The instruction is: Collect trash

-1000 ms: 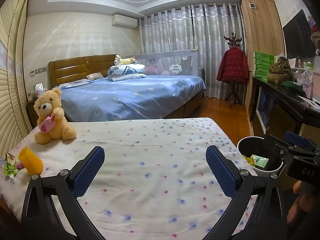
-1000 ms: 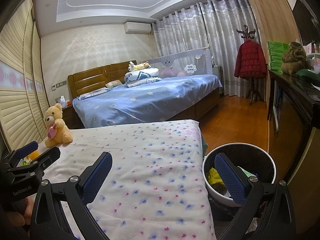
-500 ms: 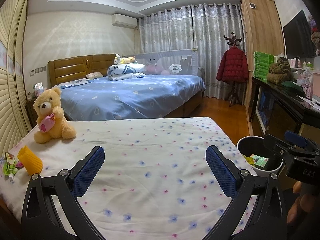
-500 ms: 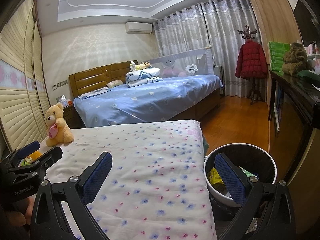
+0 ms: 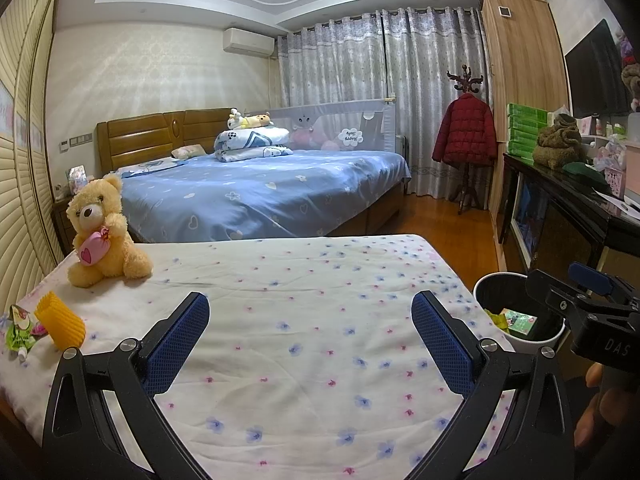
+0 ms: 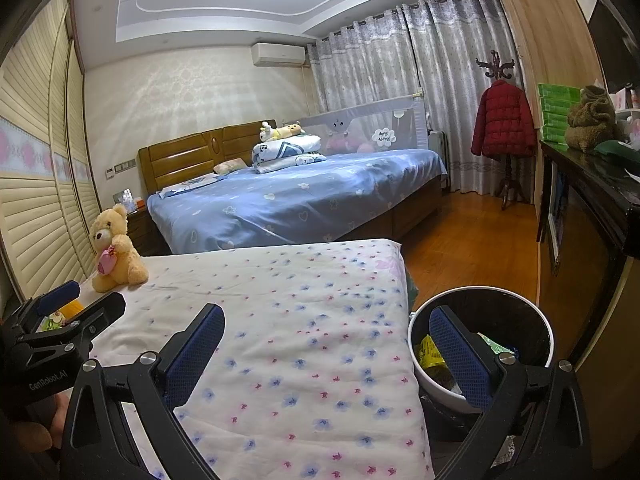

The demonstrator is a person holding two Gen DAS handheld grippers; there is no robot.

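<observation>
A yellow ribbed paper cup [image 5: 61, 323] lies on the flowered bedspread [image 5: 304, 320] at far left, beside a green snack wrapper [image 5: 17, 332]. My left gripper [image 5: 310, 334] hovers open over the bedspread's middle, well right of that trash, nothing between its fingers. A white-rimmed black bin [image 6: 484, 344] stands on the floor by the bed's right edge and holds wrappers [image 6: 430, 354]. My right gripper [image 6: 326, 352] is open too; its right finger [image 6: 460, 360] stands in front of the bin's mouth. The bin [image 5: 516, 312] shows in the left wrist view as well.
A yellow teddy bear [image 5: 102, 232] sits at the bedspread's far left corner. Behind is a blue bed [image 5: 256, 192], wooden floor [image 6: 472, 240], a coat stand with a red jacket [image 5: 466, 132] and a dark sideboard [image 5: 560, 208] along the right wall.
Both views have drifted very slightly; the grippers stay open and empty, and the trash has not moved.
</observation>
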